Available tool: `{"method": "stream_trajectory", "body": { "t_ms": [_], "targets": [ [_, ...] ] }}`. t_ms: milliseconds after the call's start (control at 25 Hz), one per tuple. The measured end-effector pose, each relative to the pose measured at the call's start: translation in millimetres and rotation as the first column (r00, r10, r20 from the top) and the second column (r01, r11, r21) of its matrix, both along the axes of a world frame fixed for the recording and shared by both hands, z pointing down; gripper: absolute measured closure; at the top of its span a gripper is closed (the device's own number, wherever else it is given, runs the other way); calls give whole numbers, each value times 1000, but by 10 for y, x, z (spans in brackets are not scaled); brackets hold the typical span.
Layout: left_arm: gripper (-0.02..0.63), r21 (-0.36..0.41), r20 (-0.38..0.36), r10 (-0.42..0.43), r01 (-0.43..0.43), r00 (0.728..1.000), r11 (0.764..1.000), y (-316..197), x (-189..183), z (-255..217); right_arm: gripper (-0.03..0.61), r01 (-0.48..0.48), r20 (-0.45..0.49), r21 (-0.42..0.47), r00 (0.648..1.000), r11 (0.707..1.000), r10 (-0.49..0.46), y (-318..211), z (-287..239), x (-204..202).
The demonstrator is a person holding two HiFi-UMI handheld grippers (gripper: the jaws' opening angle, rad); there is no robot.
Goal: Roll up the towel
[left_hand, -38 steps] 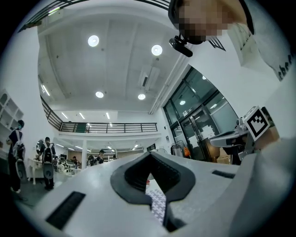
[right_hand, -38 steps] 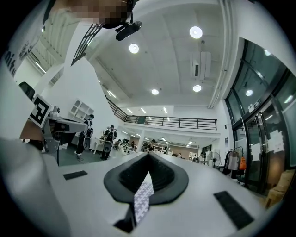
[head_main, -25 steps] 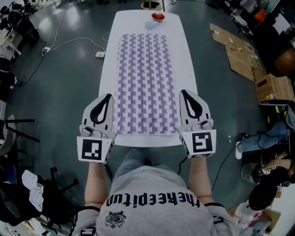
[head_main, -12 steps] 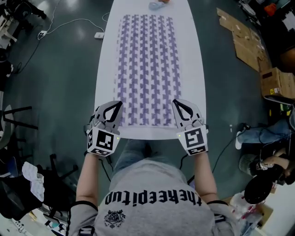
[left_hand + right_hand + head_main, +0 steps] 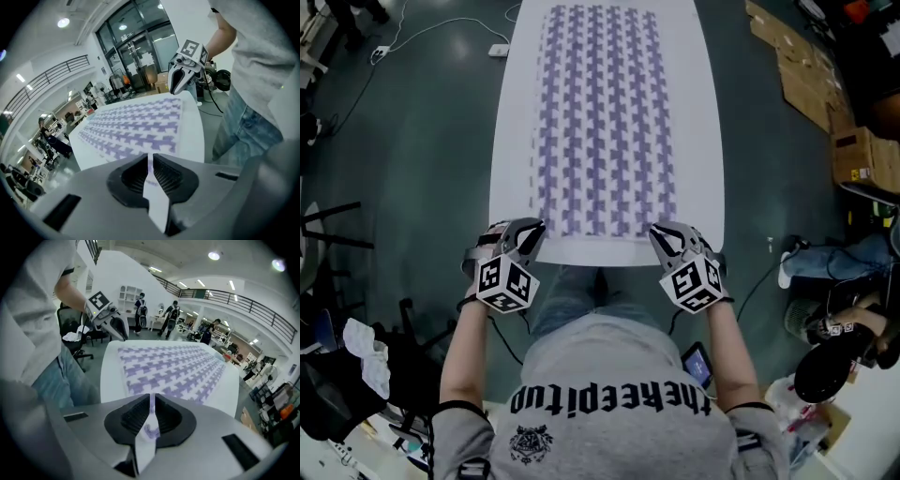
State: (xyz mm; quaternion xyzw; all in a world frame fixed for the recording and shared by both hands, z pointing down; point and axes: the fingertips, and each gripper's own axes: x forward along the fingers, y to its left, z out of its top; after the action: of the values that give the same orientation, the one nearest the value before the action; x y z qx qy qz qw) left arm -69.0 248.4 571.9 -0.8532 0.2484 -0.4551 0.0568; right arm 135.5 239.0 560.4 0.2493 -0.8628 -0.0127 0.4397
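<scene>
A white towel with a purple houndstooth pattern (image 5: pixel 600 122) lies flat along the white table (image 5: pixel 511 141). Its near edge sits just ahead of both grippers. My left gripper (image 5: pixel 536 228) is at the towel's near left corner and my right gripper (image 5: pixel 661 232) at the near right corner. Both point down and forward at the table's near end. In the left gripper view, the left gripper (image 5: pixel 150 159) shows only a thin slit between its jaws, just starting to part, with nothing in it. The right gripper (image 5: pixel 151 399) looks the same, with the towel (image 5: pixel 173 369) beyond it.
Cardboard boxes (image 5: pixel 862 159) and flattened cardboard (image 5: pixel 802 75) lie on the floor to the right. A power strip with cables (image 5: pixel 499 51) lies at the far left. A chair (image 5: pixel 328 234) stands to the left. People (image 5: pixel 173 315) stand far off in the right gripper view.
Both grippers have come down and tipped forward to the table's near edge, at the towel's near corners. The head view has dropped, so the table's far end is out of frame.
</scene>
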Motion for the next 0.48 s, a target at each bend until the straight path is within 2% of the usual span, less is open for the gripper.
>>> {"method": "stream_trajectory", "body": {
  "t_ms": [240,480],
  "targets": [
    [528,-100,75,56,-48,996,994,259,-48,180,494,66,-112,-82,991,994,-75,236,243,240],
    [503,-153,133,80,-59,988,986,276,-85,399,486,99,-229,-104,966,990,-121,174,520,407]
  ]
}}
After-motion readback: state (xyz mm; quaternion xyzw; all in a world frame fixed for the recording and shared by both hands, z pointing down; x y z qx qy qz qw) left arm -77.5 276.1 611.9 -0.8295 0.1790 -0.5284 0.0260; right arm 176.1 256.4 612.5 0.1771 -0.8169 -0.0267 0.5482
